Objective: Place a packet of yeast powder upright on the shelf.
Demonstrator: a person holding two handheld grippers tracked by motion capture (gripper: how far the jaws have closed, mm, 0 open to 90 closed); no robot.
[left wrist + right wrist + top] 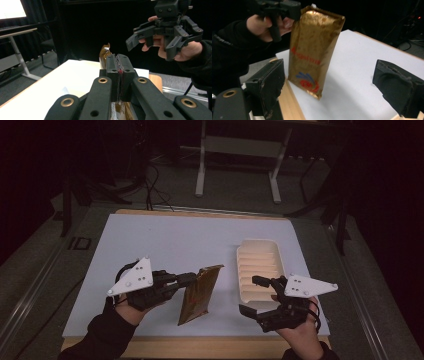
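A gold bag (200,294) stands tilted near the table's (165,240) front edge, its top corner clamped in the left gripper (192,279). At the bag's three o'clock the right gripper (254,295) hangs with jaws spread wide and empty, over a white tray's (260,266) near end.

White table (150,245) (ribbed tray (260,267) on it)

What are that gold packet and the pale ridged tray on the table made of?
The gold packet looks like metallised foil or plastic film: glossy, crinkled, with a crimped top seam and red and blue print. The ridged tray looks like moulded plastic or foam, cream and matt, with pressed ribs; which of the two I cannot tell. The left gripper pinches the packet's upper edge.
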